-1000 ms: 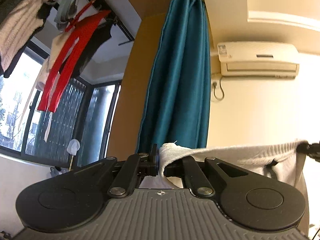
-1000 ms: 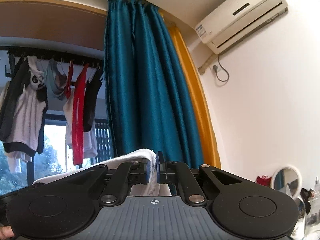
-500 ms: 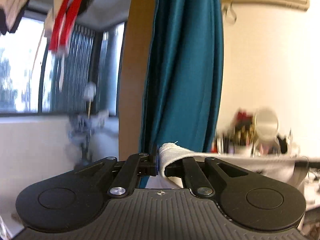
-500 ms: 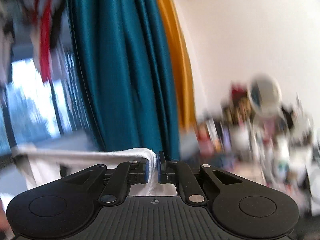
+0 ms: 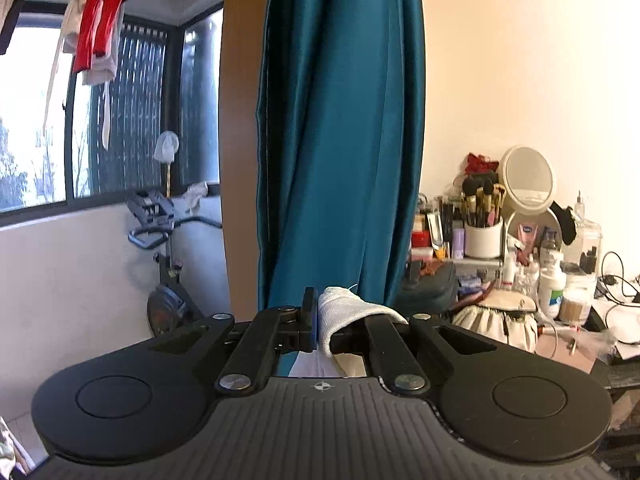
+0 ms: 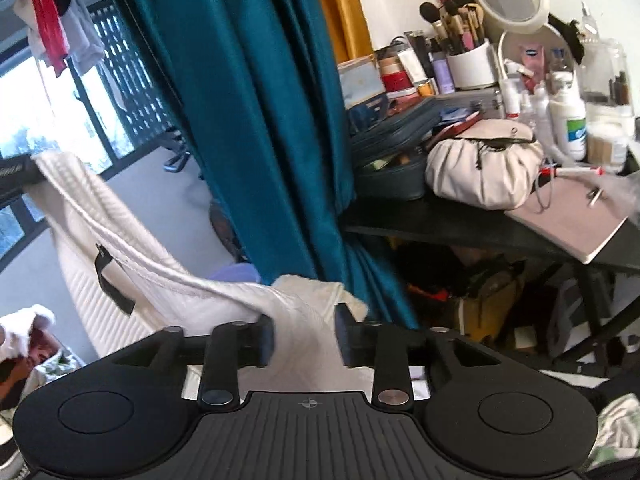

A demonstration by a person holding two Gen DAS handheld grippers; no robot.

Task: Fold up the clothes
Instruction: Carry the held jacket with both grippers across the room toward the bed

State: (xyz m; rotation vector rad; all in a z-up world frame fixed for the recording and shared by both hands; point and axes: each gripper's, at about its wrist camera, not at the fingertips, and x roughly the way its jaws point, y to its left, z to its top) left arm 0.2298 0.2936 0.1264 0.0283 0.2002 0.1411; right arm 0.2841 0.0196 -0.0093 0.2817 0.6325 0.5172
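Note:
A white ribbed garment (image 6: 120, 236) with a black loop tag hangs in the air. My left gripper (image 5: 318, 322) is shut on one corner of the white garment (image 5: 344, 310), pinched between its pads. My right gripper (image 6: 304, 334) is open, its jaws well apart, with the garment's other corner (image 6: 308, 304) lying loose between them. In the right wrist view the cloth runs up and left to the other gripper (image 6: 16, 172) at the frame edge.
A teal curtain (image 5: 340, 120) hangs straight ahead. A cluttered dressing table (image 6: 480, 228) with a round mirror (image 5: 528, 180), brushes and bottles stands to the right. An exercise bike (image 5: 164, 248) stands by the window at left. Clothes hang overhead (image 5: 96, 12).
Both grippers have swung down from the ceiling view toward the room. My right gripper has opened and let go of the garment corner. My left stays shut on its corner.

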